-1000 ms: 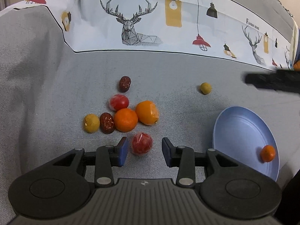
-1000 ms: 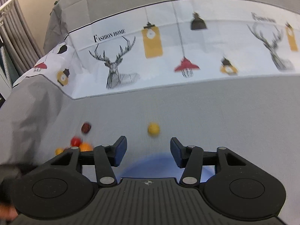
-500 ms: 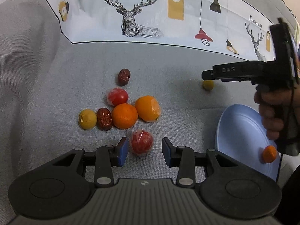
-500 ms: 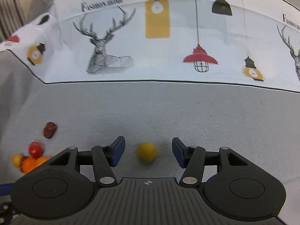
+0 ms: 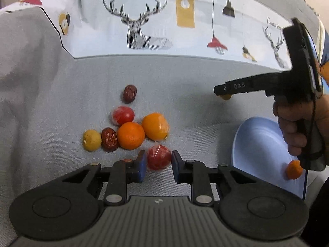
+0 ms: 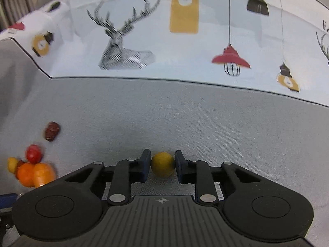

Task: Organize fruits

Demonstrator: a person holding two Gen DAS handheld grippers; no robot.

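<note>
Left gripper [image 5: 158,164], jaws closed against a wrapped red fruit [image 5: 158,157] that sits on the grey cloth [image 5: 51,103]. Just ahead and to the left of these jaws lies a cluster: an orange [image 5: 130,135], a wrapped orange fruit [image 5: 155,126], a red tomato [image 5: 123,115], a dark date [image 5: 109,136] and a small yellow fruit [image 5: 92,140]; a second date [image 5: 129,93] lies farther ahead. To the right, a blue plate [image 5: 257,144] holds a small orange [image 5: 294,169], partly behind the hand. Right gripper [image 6: 162,165], jaws pressed on both sides of a yellow ball-shaped fruit [image 6: 162,167] on the cloth; the cluster lies well to their left.
</note>
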